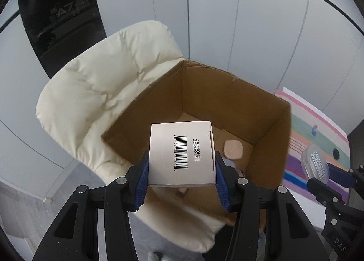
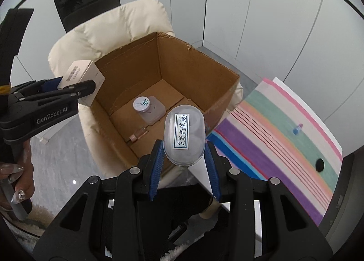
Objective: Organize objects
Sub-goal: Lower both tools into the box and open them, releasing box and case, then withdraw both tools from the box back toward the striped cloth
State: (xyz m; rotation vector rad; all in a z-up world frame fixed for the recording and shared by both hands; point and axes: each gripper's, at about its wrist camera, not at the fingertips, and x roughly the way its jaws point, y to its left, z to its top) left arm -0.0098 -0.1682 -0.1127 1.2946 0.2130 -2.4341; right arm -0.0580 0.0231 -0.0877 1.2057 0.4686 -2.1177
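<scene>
Left claw (image 1: 182,165): nearest the lens in left wrist view, blue pads clamped on both sides of small white carton (image 1: 182,154), barcode face up; carton hangs above the open cardboard box (image 1: 227,92), over its near-left part.
Right claw (image 2: 184,156): blue pads closed on lower end of clear oval capsule case (image 2: 184,133) with a handwritten label; case held over the box's near-right rim, not yet clearly inside.
Cardboard box: flaps open, sits on cream padded chair (image 2: 113,24); striped cloth tabletop (image 2: 284,129) just beside it on the right.
Already in box: 1 clear bottle with white lid (image 2: 147,108), 1 small vial (image 2: 138,134) lying on the floor of the box near the front wall.
Left out: 1 small blue-and-pink item (image 2: 298,128) and 1 black disc (image 2: 319,164) on the cloth, well apart from the box; disc may be a hole or print, cannot tell.
Step in hand: judged as drop-off, both claws loaded and poised at the box, 2 items to deposit.
Next move calls for: lower each item past the rim, aim at free floor clear of bottle and vial, then spread the pads; claws are near each other, so release 1 at a time to avoid a knock.
Progress: judged roughly midway.
</scene>
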